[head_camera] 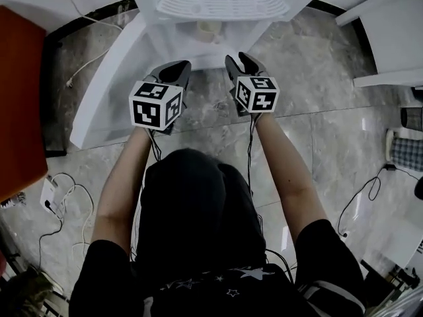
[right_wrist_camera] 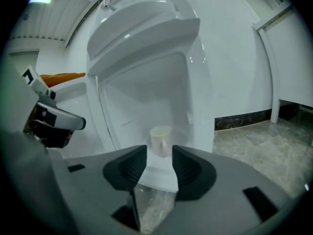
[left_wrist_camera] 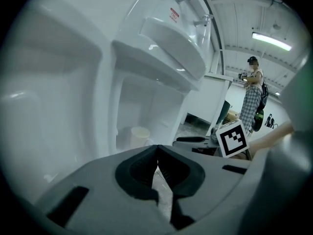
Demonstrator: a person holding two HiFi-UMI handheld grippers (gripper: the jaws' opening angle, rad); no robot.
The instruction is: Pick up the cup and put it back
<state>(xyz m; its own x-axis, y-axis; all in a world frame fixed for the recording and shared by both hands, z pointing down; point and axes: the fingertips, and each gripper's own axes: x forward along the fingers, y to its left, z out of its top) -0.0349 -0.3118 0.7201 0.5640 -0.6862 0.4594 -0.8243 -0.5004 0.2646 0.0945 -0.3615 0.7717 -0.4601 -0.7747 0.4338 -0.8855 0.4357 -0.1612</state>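
**Cup position.** The cup (right_wrist_camera: 160, 139), pale and empty-looking, stood upright with its mouth upward. It was on the floor of the lower recess of a white water dispenser (right_wrist_camera: 146, 33), beneath the projecting drip tray (head_camera: 221, 5). Nothing touched it. Its long axis was vertical, so a level approach from the front would have met its side wall squarely.

**Right gripper.** The right gripper (right_wrist_camera: 159, 150) had its jaws partly apart, about wide enough to pass round the cup, with nothing between the pads. In the right gripper view the cup appeared centred in the gap, just beyond the jaw tips and a little above them. This gripper was therefore aimed straight at the cup but had not yet reached it.

**Left gripper.** The left gripper (left_wrist_camera: 157, 148) had its jaws closed, tips meeting, and held nothing. In the left gripper view the cup lay ahead and to the left of the closed tips, off that gripper's line.

**Relative position.** In the head view both grippers were held side by side over the marble floor (head_camera: 317, 65), short of the recess opening. The cup lay ahead of them and roughly between them.

**Assessment.** The pick-up had not begun. The right gripper was judged the better placed. A straight advance into the recess would have brought the cup between its jaws, keeping clear of the recess walls.
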